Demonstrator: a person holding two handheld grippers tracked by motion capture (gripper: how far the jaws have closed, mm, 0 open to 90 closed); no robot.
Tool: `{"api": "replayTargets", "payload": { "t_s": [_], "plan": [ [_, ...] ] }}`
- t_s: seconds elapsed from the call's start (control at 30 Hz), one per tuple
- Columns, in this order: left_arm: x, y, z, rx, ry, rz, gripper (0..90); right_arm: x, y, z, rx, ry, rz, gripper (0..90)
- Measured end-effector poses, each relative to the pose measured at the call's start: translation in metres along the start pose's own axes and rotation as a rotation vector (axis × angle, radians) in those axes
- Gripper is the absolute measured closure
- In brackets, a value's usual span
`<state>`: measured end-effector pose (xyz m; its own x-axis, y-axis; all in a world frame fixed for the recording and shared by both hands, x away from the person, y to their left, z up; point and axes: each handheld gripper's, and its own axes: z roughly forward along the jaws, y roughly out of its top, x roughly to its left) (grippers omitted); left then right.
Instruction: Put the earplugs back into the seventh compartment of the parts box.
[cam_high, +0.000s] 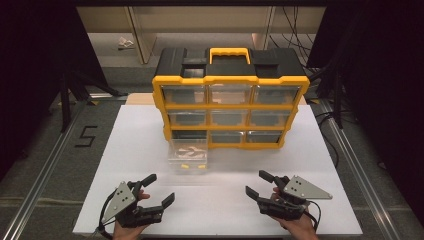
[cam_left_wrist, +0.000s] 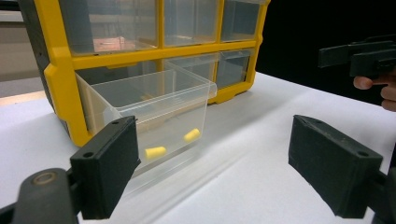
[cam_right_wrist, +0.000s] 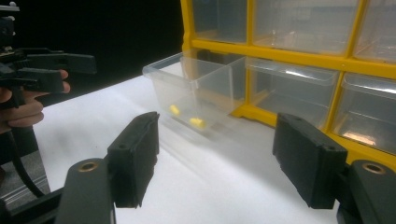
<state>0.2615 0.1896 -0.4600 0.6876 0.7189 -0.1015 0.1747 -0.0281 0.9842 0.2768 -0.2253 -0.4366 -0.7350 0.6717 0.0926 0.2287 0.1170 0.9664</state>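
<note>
Both claws, left gripper (cam_high: 156, 188) and right gripper (cam_high: 257, 183), are hanging wide apart near the table's front edge, while the clear drawer (cam_high: 188, 156) is sticking out bottom-left of the yellow organizer (cam_high: 231, 106), holding two yellow bits (cam_left_wrist: 155, 152), beside a floor "5" (cam_high: 86, 136).

Left gripper (cam_left_wrist: 212, 170) jaws wide apart; clear drawer (cam_left_wrist: 154, 112) pulled out of yellow organizer (cam_left_wrist: 60, 74), two yellow pieces (cam_left_wrist: 155, 152) inside.
</note>
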Motion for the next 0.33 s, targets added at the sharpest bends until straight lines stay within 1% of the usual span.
{"api": "replayTargets", "payload": {
  "t_s": [0.03, 0.17, 0.2, 0.33],
  "plan": [
    [0.0001, -0.0001, 0.0002, 0.002, 0.0, 0.0, 15.9, 0.0012, -0.0008, -0.0007, 0.0, -0.003, -0.009, 32.4],
    [-0.0003, -0.0003, 0.0009, 0.004, -0.003, 0.001, 15.9, 0.0026, -0.0017, 0.0005, 0.006, 0.001, -0.019, 32.2],
    [-0.0003, -0.0003, 0.001, 0.003, -0.003, 0.001, 15.9, 0.0037, -0.0019, 0.0009, 0.008, -0.006, -0.033, 32.1],
    [0.0001, -0.0003, 0.0008, 0.003, -0.003, 0.0, 15.9, 0.0035, -0.0021, 0.0011, 0.006, -0.007, -0.036, 31.3]
  ]
}}
